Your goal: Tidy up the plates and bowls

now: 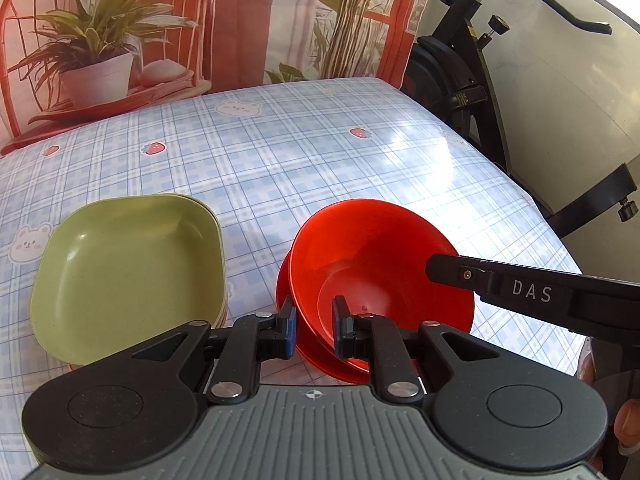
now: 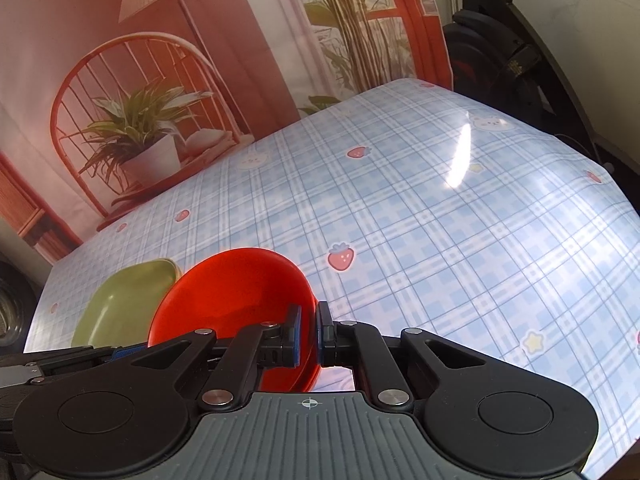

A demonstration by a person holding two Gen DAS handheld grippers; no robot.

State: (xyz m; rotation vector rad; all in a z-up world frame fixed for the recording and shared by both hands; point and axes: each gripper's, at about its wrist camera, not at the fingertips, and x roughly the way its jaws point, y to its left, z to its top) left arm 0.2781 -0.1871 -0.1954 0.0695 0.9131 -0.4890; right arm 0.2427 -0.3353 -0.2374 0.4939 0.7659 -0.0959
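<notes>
A red bowl (image 1: 380, 256) sits tilted in another red bowl (image 1: 320, 356) on the checked tablecloth. My left gripper (image 1: 315, 328) has its two pads on either side of the near rim, with a gap to the wall on both sides. My right gripper (image 2: 307, 332) is shut on the right rim of the upper red bowl (image 2: 232, 296); its finger shows in the left wrist view (image 1: 460, 272). A stack of green square plates (image 1: 128, 264) lies left of the bowls and also shows in the right wrist view (image 2: 120, 304).
The table (image 1: 280, 152) has a blue checked cloth with bears and strawberries. A printed backdrop with a chair and plants hangs behind it. A black exercise bike (image 1: 472, 92) stands off the table's right edge.
</notes>
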